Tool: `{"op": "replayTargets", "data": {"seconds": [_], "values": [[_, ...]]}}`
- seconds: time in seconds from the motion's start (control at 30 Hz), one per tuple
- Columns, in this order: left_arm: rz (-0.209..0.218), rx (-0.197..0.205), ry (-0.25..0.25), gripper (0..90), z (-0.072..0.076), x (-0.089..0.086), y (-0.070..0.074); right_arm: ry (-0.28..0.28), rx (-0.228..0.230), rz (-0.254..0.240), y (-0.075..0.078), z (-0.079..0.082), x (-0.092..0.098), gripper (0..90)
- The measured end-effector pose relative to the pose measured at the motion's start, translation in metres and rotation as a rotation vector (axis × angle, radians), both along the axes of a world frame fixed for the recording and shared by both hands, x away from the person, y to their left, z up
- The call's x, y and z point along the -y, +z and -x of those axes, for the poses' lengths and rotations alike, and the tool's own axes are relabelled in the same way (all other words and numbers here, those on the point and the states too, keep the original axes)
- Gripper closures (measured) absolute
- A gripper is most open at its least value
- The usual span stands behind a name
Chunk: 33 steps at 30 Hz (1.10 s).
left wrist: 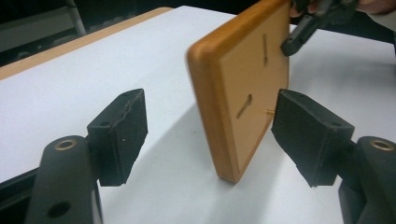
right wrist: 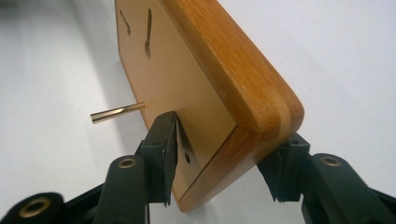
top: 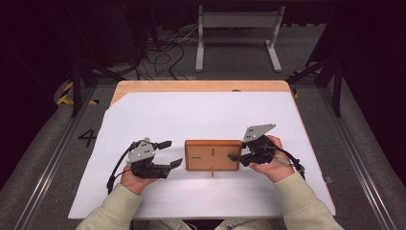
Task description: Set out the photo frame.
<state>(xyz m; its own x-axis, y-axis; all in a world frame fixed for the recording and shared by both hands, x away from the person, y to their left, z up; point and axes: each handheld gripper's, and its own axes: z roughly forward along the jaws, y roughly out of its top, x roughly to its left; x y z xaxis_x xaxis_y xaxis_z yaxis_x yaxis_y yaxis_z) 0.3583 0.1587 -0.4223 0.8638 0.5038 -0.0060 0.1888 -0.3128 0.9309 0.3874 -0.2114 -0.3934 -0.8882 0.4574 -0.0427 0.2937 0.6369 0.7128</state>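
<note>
While left gripper point(top: 171, 153) gapes, right gripper point(right wrist: 224, 156) pinches board point(top: 213, 155).

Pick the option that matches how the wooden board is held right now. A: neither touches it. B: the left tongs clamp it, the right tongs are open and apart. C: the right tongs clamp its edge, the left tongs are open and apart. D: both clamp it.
C: the right tongs pinch the wooden board at its corner edge, while the left tongs stand open with the board between the jaws, untouched.

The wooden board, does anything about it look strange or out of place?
Yes. The board stands on its edge on the white sheet instead of lying flat, and the right gripper clamps its corner. A thin brass pin juts from its face. The left gripper is open beside it.
</note>
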Motion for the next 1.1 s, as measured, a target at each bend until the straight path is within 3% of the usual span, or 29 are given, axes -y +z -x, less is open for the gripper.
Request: {"op": "replayTargets", "data": {"seconds": [0.17, 0.3, 0.57, 0.73, 0.83, 1.1], "values": [[0.011, -0.019, 0.02, 26.6, -0.004, -0.004, -0.001, 0.024, 0.029, 0.023, 0.002, 0.01, 0.001, 56.0], [0.036, -0.056, 0.054, 25.2, -0.009, -0.011, -0.003, 0.044, 0.037, 0.044, 0.004, 0.019, 0.0, 59.4], [0.035, -0.074, 0.075, 21.9, -0.013, -0.014, -0.004, 0.067, 0.06, 0.099, 0.008, 0.033, -0.002, 62.3], [0.025, -0.076, 0.08, 21.5, -0.014, -0.014, -0.005, 0.086, 0.057, 0.111, 0.009, 0.041, -0.003, 61.2], [-0.003, -0.06, 0.08, 21.5, -0.013, -0.011, -0.006, 0.107, 0.05, 0.122, 0.007, 0.046, -0.003, 58.6], [-0.001, -0.056, 0.091, 21.5, -0.014, -0.013, -0.005, 0.103, 0.044, 0.128, 0.005, 0.052, -0.002, 55.7]]}}
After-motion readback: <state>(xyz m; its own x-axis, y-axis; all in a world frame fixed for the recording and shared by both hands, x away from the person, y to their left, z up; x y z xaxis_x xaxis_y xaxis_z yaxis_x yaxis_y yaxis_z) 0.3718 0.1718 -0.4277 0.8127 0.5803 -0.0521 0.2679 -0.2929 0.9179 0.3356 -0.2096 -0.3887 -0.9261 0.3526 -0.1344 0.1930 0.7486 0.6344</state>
